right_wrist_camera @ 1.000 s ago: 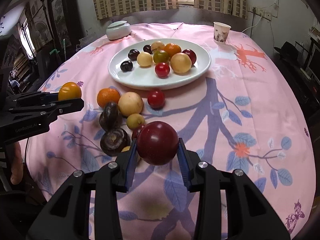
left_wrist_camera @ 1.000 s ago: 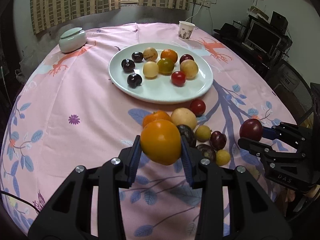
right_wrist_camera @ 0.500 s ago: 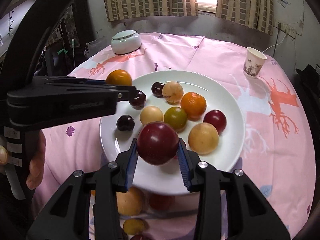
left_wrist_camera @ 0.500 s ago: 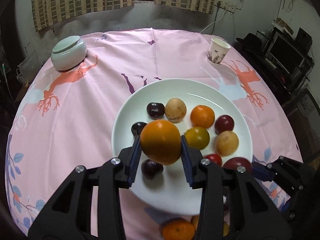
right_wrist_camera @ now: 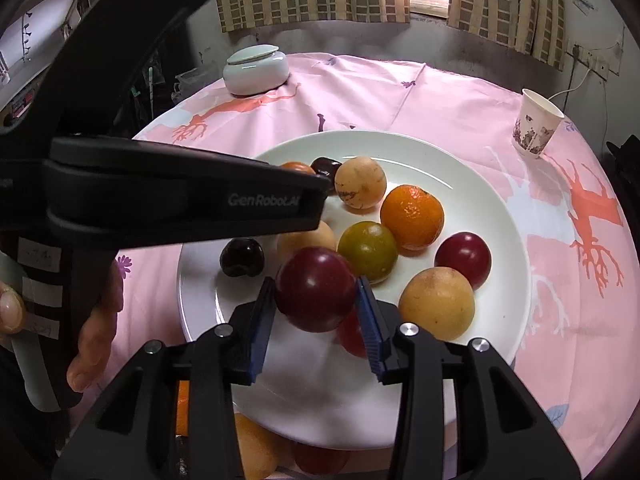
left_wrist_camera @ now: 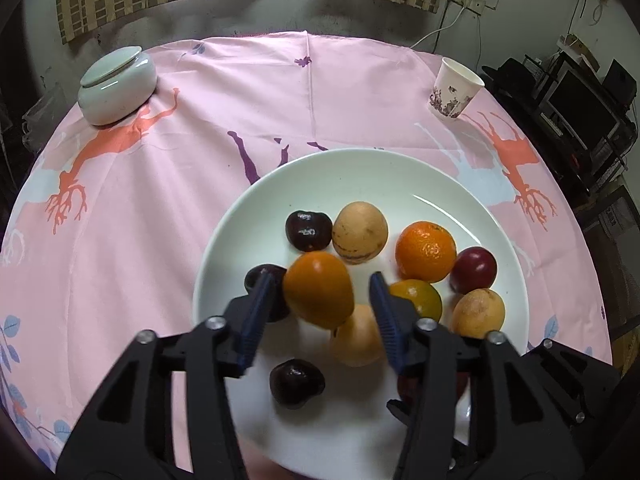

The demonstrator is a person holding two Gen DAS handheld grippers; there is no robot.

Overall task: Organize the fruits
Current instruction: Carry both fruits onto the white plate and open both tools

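Note:
A white plate on the pink cloth holds several fruits: dark cherries, tan fruits, a mandarin, red plums. My left gripper is over the plate with its jaws parted; an orange fruit sits between them, touching the left pad, with a gap to the right pad. My right gripper is shut on a dark red plum above the plate's near part. The left gripper's body crosses the right wrist view.
A lidded pale green jar stands far left on the table, a paper cup far right. More fruits lie on the cloth below the plate's near rim. A hand holds the left gripper.
Both grippers moved forward from the loose fruit pile to over the plate. The left jaws have opened around the orange fruit. The right gripper still grips the plum.

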